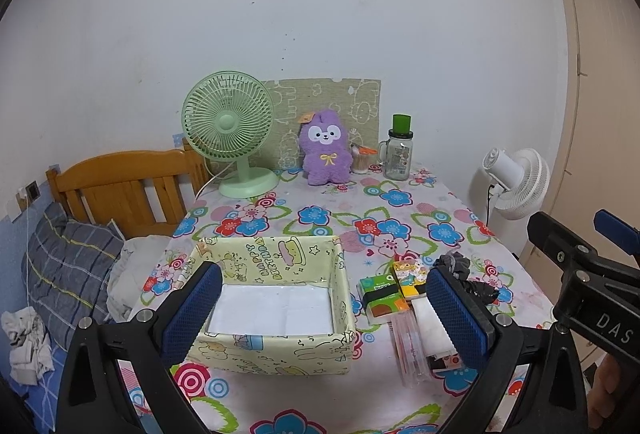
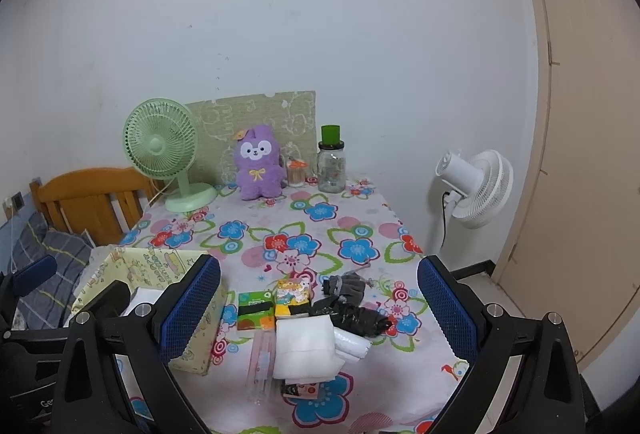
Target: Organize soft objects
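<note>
Both grippers, left gripper [image 1: 324,308] and right gripper [image 2: 319,308], have jaws spread wide, holding nothing. Left one hangs over the fabric box [image 1: 276,348]; right one over the white folded cloth [image 2: 306,348], beside tissue packs [image 2: 253,310] on the table [image 2: 320,230].

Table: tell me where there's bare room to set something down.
The middle of the table is bare, between the purple plush and the fabric box. The box floor is bare too. It is crowded right of the box, around the tissue packs.
</note>
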Tool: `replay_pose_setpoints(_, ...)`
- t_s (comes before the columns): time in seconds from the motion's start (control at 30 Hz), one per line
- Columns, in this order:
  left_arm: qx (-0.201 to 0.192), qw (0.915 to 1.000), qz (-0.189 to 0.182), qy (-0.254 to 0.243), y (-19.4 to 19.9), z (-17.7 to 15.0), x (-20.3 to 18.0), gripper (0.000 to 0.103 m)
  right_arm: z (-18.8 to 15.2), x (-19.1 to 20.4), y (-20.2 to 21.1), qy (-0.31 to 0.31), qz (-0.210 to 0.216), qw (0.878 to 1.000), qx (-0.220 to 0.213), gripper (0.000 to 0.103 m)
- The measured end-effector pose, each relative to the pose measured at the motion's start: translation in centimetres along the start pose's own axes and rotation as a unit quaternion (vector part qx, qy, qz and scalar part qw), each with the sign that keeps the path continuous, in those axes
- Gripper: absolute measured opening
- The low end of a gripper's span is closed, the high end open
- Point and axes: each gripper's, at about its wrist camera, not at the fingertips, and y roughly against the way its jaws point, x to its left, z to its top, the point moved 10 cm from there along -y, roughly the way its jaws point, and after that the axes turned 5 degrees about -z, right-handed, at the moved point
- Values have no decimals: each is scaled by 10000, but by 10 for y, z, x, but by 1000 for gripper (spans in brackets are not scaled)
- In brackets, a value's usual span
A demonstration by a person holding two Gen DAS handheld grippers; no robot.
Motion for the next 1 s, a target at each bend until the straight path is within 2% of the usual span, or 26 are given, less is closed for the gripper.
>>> replay_pose_setpoints(1.0,-46,10000,41,61,2,5,4,103,4,6,0,30,103,9999,-23,100)
